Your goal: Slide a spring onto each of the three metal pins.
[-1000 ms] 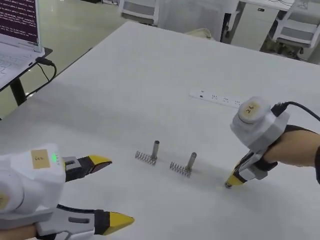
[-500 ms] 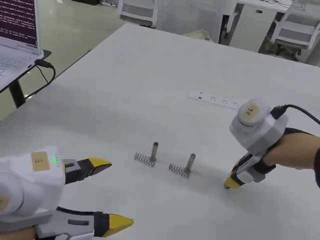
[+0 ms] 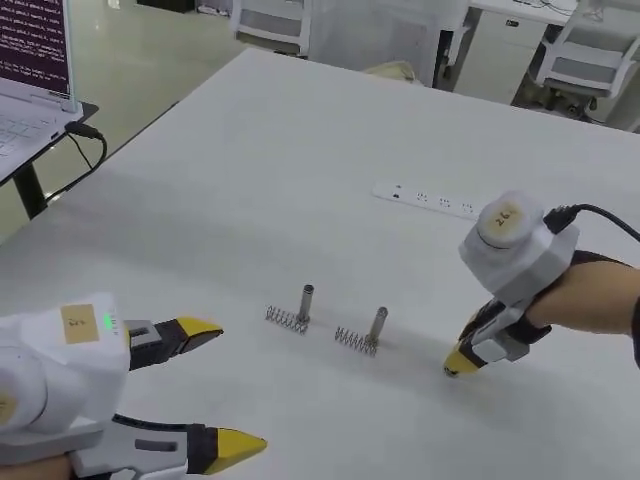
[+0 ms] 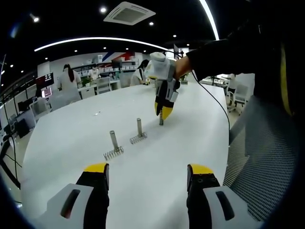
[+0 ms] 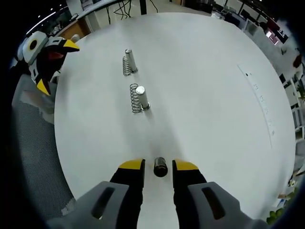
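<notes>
right gripper (image 5: pixel 158 165) jaws nearly together, narrow gap, straddling the right pin (image 5: pixel 160 168), which stands upright on the table (image 3: pixel 300 180). a sliver of table shows on each side of it, so no clear pinch. cannot tell if a spring is on this pin. it sits just right of the middle pin (image 3: pixel 378 322). left gripper (image 4: pixel 148 169) jaws spread wide, holding nothing, touching nothing, well apart from the middle pin on the person's side and to its left. left pin (image 3: pixel 307 300) upright, near the middle pin on its left. middle spring (image 3: pixel 354 341) lies flat, one end at the middle pin's base. left spring (image 3: pixel 286 319) lies the same way at the left pin. power strip (image 3: pixel 425 198) beyond the middle pin. versus 1 s ago: pins, springs and both grippers keep the same places relative to the middle pin. only the whole head view shifted a little, which is the camera.
</notes>
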Demonstrator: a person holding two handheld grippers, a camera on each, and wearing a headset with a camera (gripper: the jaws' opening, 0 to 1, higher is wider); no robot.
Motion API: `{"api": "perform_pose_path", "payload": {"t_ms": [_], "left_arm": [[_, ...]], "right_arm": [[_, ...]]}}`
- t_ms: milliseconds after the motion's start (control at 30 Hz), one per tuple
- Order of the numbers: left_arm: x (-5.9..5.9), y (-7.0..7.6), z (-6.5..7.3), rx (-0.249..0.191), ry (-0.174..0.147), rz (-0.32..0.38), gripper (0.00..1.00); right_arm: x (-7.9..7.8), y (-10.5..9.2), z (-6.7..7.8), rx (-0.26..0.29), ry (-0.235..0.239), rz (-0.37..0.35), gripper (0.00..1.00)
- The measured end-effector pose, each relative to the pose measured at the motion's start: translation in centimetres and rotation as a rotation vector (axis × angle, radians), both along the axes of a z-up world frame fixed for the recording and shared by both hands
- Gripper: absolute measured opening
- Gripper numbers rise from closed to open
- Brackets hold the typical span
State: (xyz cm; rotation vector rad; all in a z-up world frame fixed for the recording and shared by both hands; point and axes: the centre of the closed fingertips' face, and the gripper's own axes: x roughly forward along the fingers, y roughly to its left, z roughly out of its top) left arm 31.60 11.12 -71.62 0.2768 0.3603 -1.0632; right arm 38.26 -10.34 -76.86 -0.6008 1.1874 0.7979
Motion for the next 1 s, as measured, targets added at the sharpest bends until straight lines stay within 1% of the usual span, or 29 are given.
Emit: {"api": "perform_pose_path", "payload": {"t_ms": [67,167,300,333,500,600,767,900,1000], "left_arm": [[0.0,0.0,0.0,-0.001,0.0,0.002,0.62],[0.0,0.0,0.0,-0.001,0.0,0.002,0.62],[0.0,-0.1,0.0,0.002,-0.002,-0.004,0.62],[0.0,-0.1,0.0,0.002,-0.002,-0.004,0.62],[0.0,-0.1,0.1,0.001,-0.004,-0.005,0.62],[-0.1,-0.2,0.2,0.002,-0.006,-0.008,0.62],[-0.1,-0.2,0.3,0.0,-0.01,-0.009,0.62],[-0.1,-0.2,0.5,-0.001,-0.014,-0.009,0.62],[-0.1,-0.2,0.6,-0.002,-0.015,-0.008,0.62]], "right_arm": [[0.0,0.0,0.1,0.0,-0.001,0.002,0.22],[0.1,0.2,0.9,0.009,-0.017,0.007,0.24],[-0.2,0.4,1.9,0.012,-0.041,0.017,0.26],[0.0,0.5,1.9,0.016,-0.044,0.018,0.27],[-0.3,1.2,2.9,0.025,-0.075,0.039,0.28],[-0.5,1.9,3.5,0.035,-0.093,0.06,0.28],[-0.5,3.3,4.0,0.057,-0.11,0.079,0.28],[-0.6,4.4,4.1,0.085,-0.112,0.078,0.27],[-0.6,5.4,4.0,0.118,-0.116,0.064,0.27]]}}
